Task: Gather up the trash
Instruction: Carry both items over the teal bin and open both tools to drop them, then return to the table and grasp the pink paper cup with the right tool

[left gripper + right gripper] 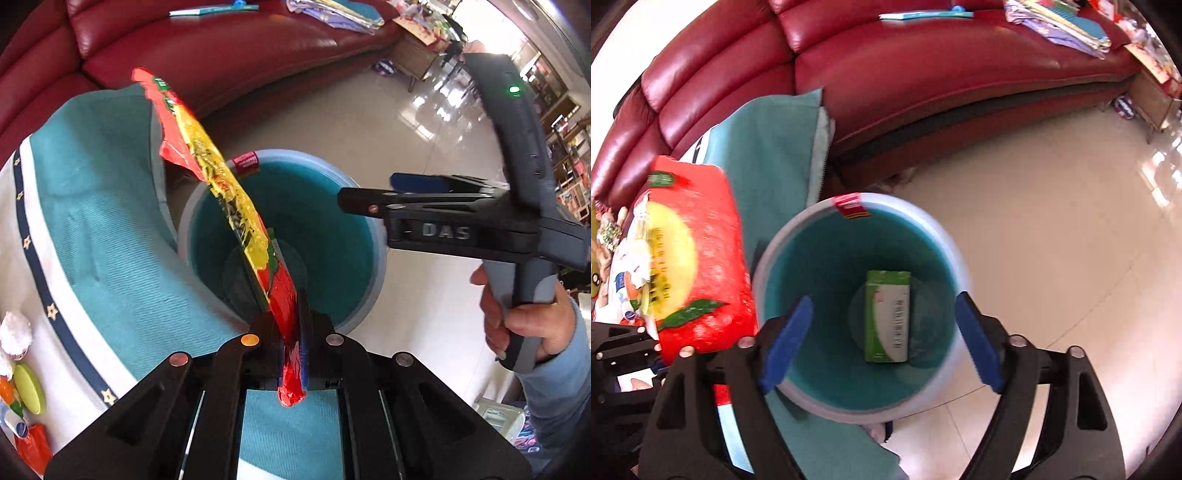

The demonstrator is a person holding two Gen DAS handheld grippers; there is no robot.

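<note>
Left gripper [291, 354] is clamped on the bottom edge of a red and yellow wrapper [221, 184], held edge-on over the teal bin [373, 295]; only the right wrist view shows the wrapper's broad face and a green box [887, 316] on the bin floor, framed by the wide-open, empty right gripper [877, 343]

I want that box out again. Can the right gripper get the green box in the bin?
Probably yes: the right gripper hangs open right over the bin, and nothing covers the green box lying at the bottom.
</note>
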